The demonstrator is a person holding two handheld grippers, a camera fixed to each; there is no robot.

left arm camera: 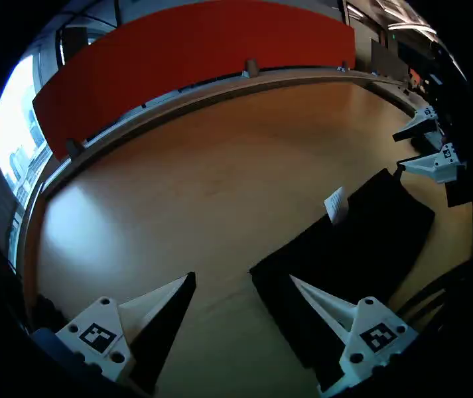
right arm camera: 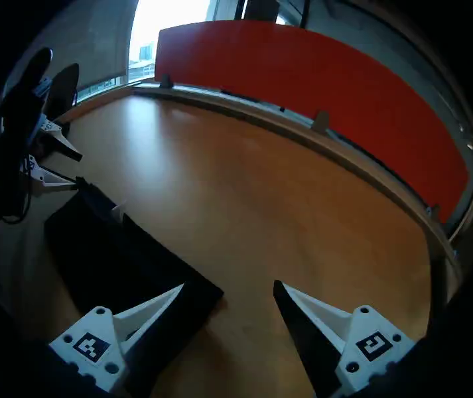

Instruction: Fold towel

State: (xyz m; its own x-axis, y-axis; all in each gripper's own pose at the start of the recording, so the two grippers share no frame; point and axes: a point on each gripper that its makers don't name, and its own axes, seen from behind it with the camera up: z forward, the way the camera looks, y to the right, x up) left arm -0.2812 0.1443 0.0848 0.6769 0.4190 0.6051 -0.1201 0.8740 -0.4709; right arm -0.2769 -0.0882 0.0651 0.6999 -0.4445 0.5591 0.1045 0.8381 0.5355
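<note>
A black towel [left arm camera: 362,245] with a small white tag [left arm camera: 337,203] lies flat on the wooden table [left arm camera: 223,179]. My left gripper [left arm camera: 241,278] is open at its near end, the right finger over the cloth and the towel's corner just inside the gap. At the towel's far corner my right gripper [left arm camera: 422,147] also stands open. In the right gripper view the towel [right arm camera: 103,259] and its tag [right arm camera: 118,211] lie lower left. There my right gripper [right arm camera: 229,285] is open with its left finger over the near corner. The left gripper [right arm camera: 57,161] is open by the far corner.
A long red partition [left arm camera: 190,53] [right arm camera: 316,86] stands along the table's back edge on small grey feet. A bright window [left arm camera: 14,139] is beyond it. Dark cables and a person's dark sleeve [right arm camera: 17,132] sit behind the left gripper.
</note>
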